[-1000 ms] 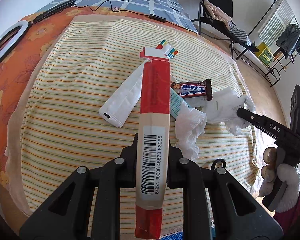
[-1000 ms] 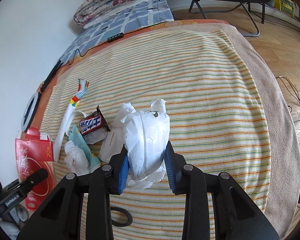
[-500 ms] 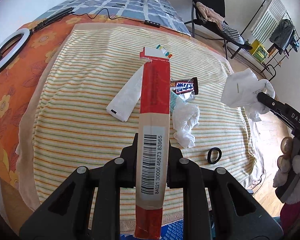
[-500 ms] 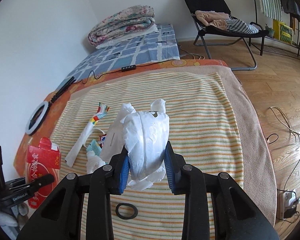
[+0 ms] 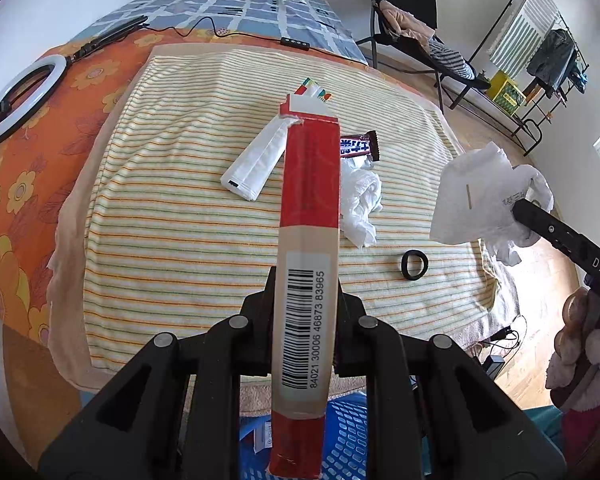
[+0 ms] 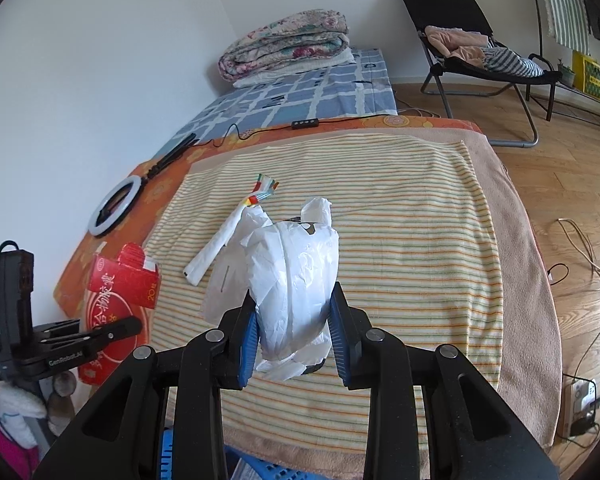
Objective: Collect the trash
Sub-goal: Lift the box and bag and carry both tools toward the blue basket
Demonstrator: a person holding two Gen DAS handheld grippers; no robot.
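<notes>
In the left wrist view my left gripper [image 5: 305, 308] is shut on a flat red carton [image 5: 308, 184] with a barcode, held above the striped towel [image 5: 180, 220]. My right gripper [image 6: 294, 328] is shut on a crumpled white plastic bag [image 6: 296, 276], lifted clear of the bed; the same bag [image 5: 484, 200] shows at the right of the left view. On the towel lie a white folded packet [image 5: 252, 168], a candy bar wrapper [image 5: 358, 146], a crumpled white tissue [image 5: 360, 204] and a black ring [image 5: 414, 265]. A blue basket [image 5: 348, 440] sits below both grippers.
A ring light [image 5: 20, 96] with its cable lies on the orange floral sheet at the left. A folded quilt [image 6: 284, 44] rests at the far end. A black folding chair [image 6: 480, 40] and loose cables [image 6: 580, 240] are on the wood floor to the right.
Both grippers rose and drew back from the bed with their loads. The white bag came up off the towel, uncovering the black ring. The blue basket came into view below.
</notes>
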